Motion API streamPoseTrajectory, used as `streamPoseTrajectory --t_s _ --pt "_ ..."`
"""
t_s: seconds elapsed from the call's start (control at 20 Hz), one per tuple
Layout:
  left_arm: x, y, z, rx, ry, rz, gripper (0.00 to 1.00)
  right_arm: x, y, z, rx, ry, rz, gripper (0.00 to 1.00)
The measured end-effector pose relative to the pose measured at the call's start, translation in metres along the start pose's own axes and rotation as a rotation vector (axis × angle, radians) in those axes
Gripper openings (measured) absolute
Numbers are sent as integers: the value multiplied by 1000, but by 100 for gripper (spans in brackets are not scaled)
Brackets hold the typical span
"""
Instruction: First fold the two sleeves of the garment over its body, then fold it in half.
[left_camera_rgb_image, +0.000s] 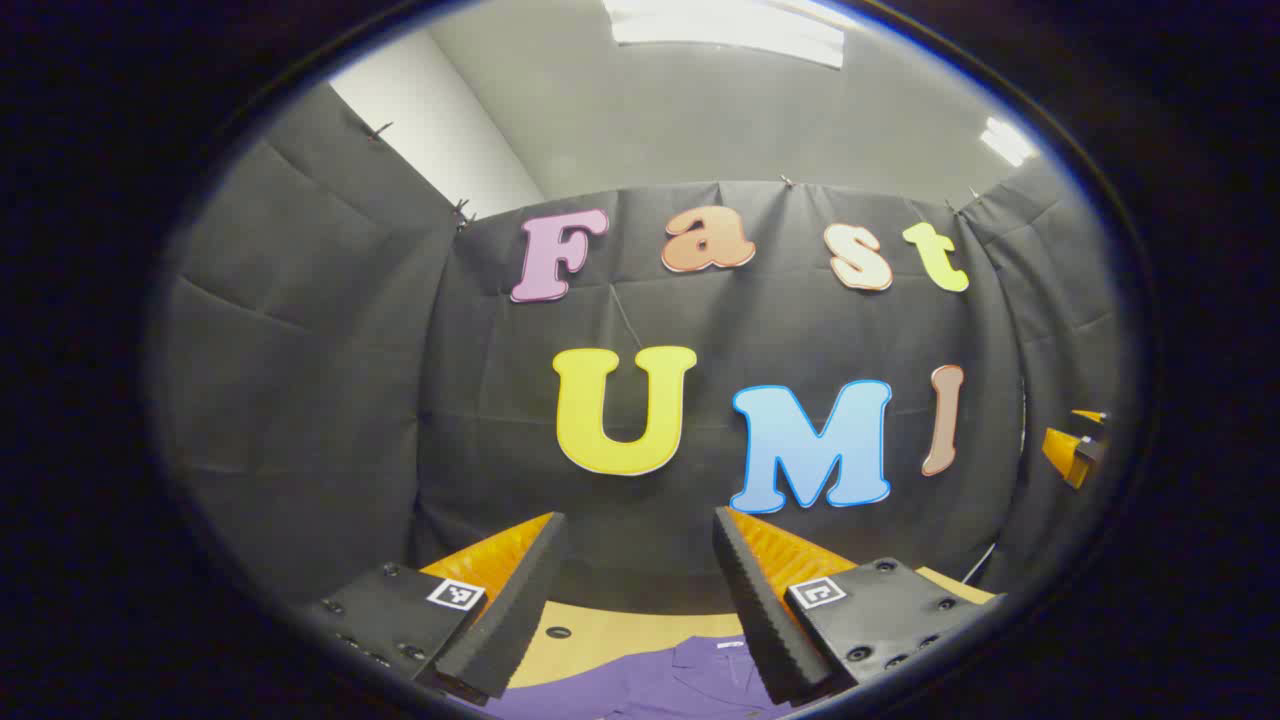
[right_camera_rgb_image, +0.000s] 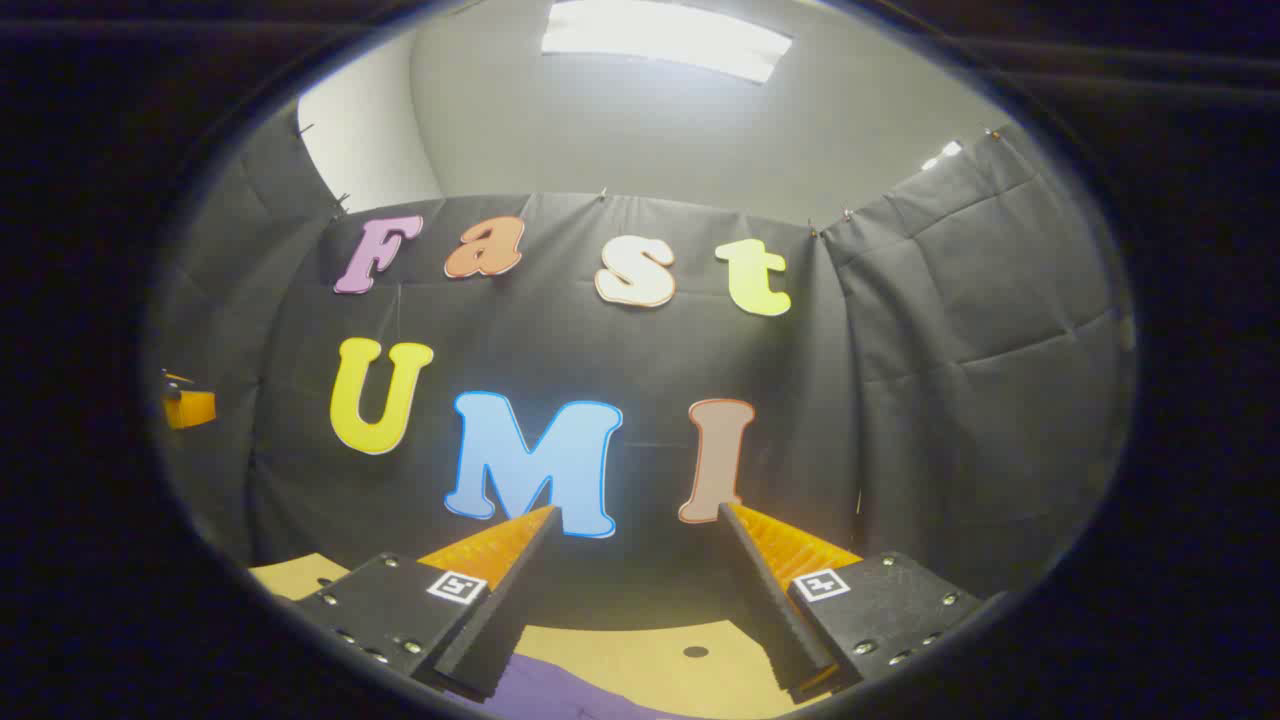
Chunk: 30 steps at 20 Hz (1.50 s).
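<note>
Two grippers, left gripper (left_camera_rgb_image: 638, 575) and right gripper (right_camera_rgb_image: 638, 570), fingers spread and empty, above one purple garment (left_camera_rgb_image: 660, 680) on one table (right_camera_rgb_image: 640, 660).

My left tongs (left_camera_rgb_image: 640, 560) hang over the worktop (left_camera_rgb_image: 600, 635), with the garment (left_camera_rgb_image: 690, 680) lying on it near me. My right tongs (right_camera_rgb_image: 635, 560) hang to the right, the garment's edge (right_camera_rgb_image: 560, 695) below their left finger.

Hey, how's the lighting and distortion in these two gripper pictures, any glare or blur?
Left gripper view: the bright ceiling light panel is blown out, straight wall seams bow from fisheye distortion, and the purple fabric garment on the tan wooden table looks sharp. Right gripper view: its ceiling panel glares similarly, with dim, curved edges.
</note>
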<state>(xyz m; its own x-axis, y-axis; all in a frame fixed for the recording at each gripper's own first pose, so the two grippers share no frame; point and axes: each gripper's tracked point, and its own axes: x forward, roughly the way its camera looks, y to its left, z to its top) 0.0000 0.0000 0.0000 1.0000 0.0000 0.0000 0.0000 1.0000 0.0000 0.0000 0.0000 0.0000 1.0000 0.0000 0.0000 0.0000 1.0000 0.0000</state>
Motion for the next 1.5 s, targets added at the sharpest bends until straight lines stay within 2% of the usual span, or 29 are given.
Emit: streamPoseTrajectory --t_s 0.5,1.05,1.3,1.35,1.5 --pt "6 -40 -10 -3 29 -33 92 3 -17 -13 14 19 -2 95" --pt "7 -39 -23 -13 79 -26 92 8 -11 -25 31 55 16 95" --pt "7 -43 -37 -38 111 -38 92 4 -20 -52 23 125 -3 96" --pt "7 -43 -36 -36 110 -38 98 3 -26 -61 22 150 -14 96" --pt "11 -42 -38 -24 118 -40 92 0 -66 -108 30 262 -89 96"
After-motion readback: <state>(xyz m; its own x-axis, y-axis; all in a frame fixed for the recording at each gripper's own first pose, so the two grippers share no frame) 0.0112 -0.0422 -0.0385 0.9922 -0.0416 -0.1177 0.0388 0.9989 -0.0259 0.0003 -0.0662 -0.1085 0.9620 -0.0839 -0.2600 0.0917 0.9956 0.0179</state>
